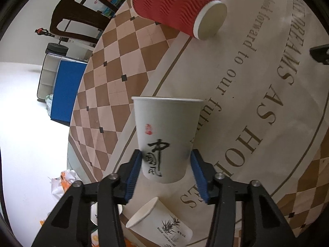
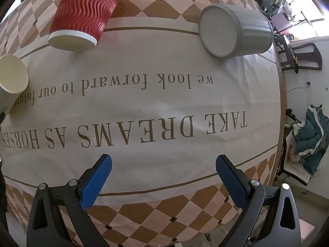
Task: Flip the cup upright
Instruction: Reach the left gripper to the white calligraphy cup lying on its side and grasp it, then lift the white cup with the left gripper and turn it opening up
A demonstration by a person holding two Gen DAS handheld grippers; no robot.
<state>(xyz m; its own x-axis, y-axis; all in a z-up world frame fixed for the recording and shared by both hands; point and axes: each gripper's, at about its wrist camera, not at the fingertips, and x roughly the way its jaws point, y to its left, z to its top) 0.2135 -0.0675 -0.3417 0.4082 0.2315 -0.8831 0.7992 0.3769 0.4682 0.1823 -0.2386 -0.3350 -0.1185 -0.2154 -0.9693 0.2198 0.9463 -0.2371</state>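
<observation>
left tongs [image 1: 166, 160] squeeze white cup [image 1: 167, 135], mouth up, maybe just above counter [image 1: 236, 86] | right tongs [image 2: 163, 177] open, empty, farther off

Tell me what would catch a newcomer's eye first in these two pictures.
The white cup with black calligraphy, clamped between the left gripper fingers in the middle of the left view. Next, the red cup lying on its side at the far side of the tablecloth, and the grey mug on its side to its right, beyond the open right gripper.
</observation>
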